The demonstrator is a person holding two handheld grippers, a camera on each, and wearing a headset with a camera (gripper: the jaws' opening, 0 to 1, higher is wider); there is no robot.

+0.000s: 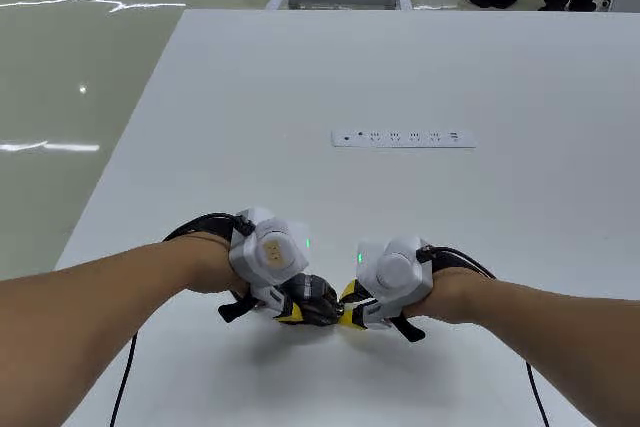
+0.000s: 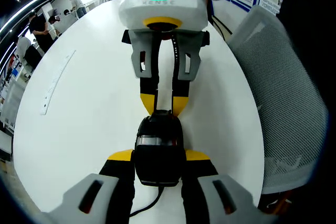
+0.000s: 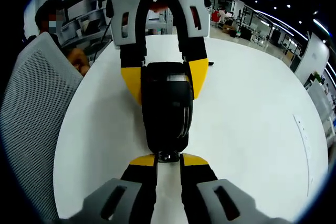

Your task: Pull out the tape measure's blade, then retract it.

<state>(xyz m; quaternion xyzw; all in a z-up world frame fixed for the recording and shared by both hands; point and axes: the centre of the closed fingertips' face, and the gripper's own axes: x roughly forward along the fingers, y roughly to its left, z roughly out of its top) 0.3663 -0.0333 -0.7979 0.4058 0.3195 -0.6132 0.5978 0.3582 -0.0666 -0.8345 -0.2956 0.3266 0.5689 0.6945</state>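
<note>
Tape measure [image 1: 312,299], a black case, is seen at the lower centre of the head view, low over the white tabletop [image 1: 300,97]; whether it rests on the surface cannot be told. It is clamped across its body by the left hand-held gripper [image 2: 158,156], whose yellow-tipped jaws are pressed against both sides of the case. The right hand-held gripper [image 3: 168,160] is set opposite, nose to nose with the left one. Its jaws are closed on a small dark piece at the near end of the case, judged to be the blade tab [image 3: 168,156]. No length of blade is shown between case and jaws, so the pulling-out is judged not yet begun.

The long axis of the tape measure is laid along the line joining the two grippers, left to right across the head view. From the right hand-held gripper the case lies directly ahead, touching its tips. A straight draw toward the right of the frame, along that axis, is therefore judged to be called for, with the case held fast by the left. With a sideways drift the tab could be lost.
</note>
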